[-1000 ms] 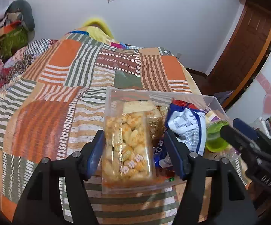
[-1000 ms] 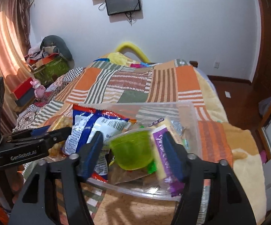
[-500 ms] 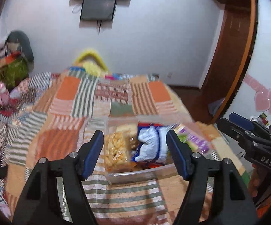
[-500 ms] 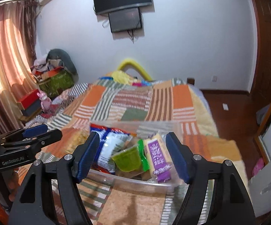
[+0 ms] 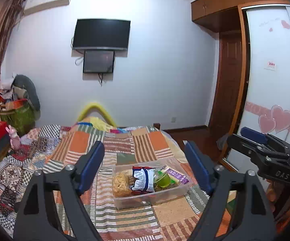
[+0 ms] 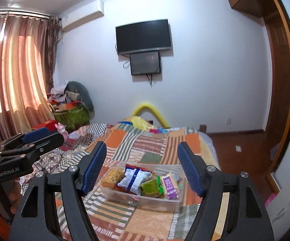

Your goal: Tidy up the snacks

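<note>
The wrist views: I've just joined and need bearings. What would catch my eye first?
A clear plastic bin of snacks sits on the patchwork bedspread, holding a blue-and-white chip bag and a green jelly cup. A black wall TV hangs beyond. Both grippers, left and right, are opening, with nothing between their fingers.

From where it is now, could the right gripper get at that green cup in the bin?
Probably yes. The right gripper hangs above and short of the bin, its jaws opening with nothing between them. The green cup sits on top, wedged between the blue bag and the purple pack.
</note>
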Tool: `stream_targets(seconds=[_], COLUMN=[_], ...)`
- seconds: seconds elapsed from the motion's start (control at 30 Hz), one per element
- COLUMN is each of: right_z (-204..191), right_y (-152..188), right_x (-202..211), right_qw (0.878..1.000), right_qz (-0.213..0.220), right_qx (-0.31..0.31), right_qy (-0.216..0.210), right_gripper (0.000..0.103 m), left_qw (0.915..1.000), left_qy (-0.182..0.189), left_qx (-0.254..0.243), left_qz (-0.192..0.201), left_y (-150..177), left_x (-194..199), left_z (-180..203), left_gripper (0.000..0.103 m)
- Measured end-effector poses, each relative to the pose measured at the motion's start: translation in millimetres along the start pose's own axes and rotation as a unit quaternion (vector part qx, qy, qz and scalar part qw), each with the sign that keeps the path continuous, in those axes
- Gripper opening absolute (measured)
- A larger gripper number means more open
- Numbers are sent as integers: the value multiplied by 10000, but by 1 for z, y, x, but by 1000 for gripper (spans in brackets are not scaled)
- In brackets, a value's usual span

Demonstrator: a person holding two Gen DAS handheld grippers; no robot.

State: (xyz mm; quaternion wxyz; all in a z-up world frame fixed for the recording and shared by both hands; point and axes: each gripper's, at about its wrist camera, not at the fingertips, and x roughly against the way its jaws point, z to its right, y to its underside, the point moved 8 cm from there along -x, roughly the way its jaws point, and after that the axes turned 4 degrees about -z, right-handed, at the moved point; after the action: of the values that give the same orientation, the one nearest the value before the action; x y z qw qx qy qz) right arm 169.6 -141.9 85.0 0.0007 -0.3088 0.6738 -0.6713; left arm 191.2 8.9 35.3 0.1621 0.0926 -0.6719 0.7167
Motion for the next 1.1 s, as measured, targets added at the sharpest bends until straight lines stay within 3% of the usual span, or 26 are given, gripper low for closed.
stream_targets(seconds=[0.07, 0.2, 0.3, 1.1], right_z=[-2, -4, -5, -10], right_y=[-1, -2, -2, 11], right_x=[9, 16, 17, 33], right_qw=[9999, 9997, 9994, 9987], right_qz=[93, 191, 250, 351], right_qx=[-41, -57, -44, 67], right_qy=[18, 110, 235, 367], right_gripper=[84, 90, 102, 103], left_qw=[10000, 9998, 9995, 9997], left_qy=[-9, -76, -159, -59], left_qx=[-23, -38, -117, -161], left_qz=[78, 175, 226, 152], left_y=[-1, 0, 2, 13], left_x=[9, 22, 28, 34], left_z=[1, 2, 5, 12], left_gripper=[89, 93, 97, 101])
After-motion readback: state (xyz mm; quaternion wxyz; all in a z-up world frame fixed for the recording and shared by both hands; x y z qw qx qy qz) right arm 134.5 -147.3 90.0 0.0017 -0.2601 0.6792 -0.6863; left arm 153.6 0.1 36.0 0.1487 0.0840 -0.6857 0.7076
